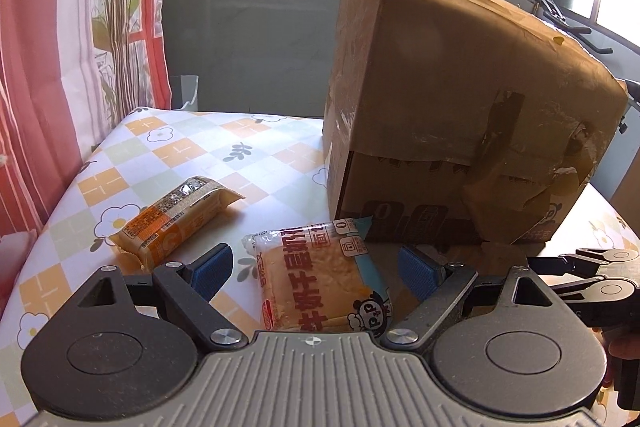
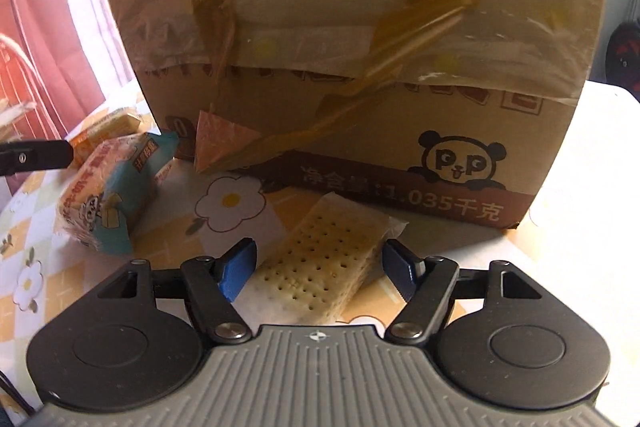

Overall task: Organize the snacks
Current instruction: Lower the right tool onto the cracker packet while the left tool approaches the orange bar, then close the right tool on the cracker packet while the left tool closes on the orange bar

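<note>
My left gripper (image 1: 316, 269) is open, its blue pads either side of a wrapped toast snack with a panda (image 1: 320, 287) that lies on the table. An orange wrapped snack (image 1: 176, 219) lies to its left. My right gripper (image 2: 320, 269) is open around a clear-wrapped cracker pack (image 2: 324, 267) that lies on the table. The toast snack also shows in the right wrist view (image 2: 108, 195), with the orange snack (image 2: 108, 125) behind it. A tall taped cardboard box (image 1: 460, 115) stands just behind all of them (image 2: 360, 47).
The table has a flowered checked cloth (image 1: 180, 155). A red and white curtain (image 1: 40, 67) hangs at the left edge. A grey wall and windows lie behind. The right gripper's body (image 1: 592, 275) shows at the right of the left wrist view.
</note>
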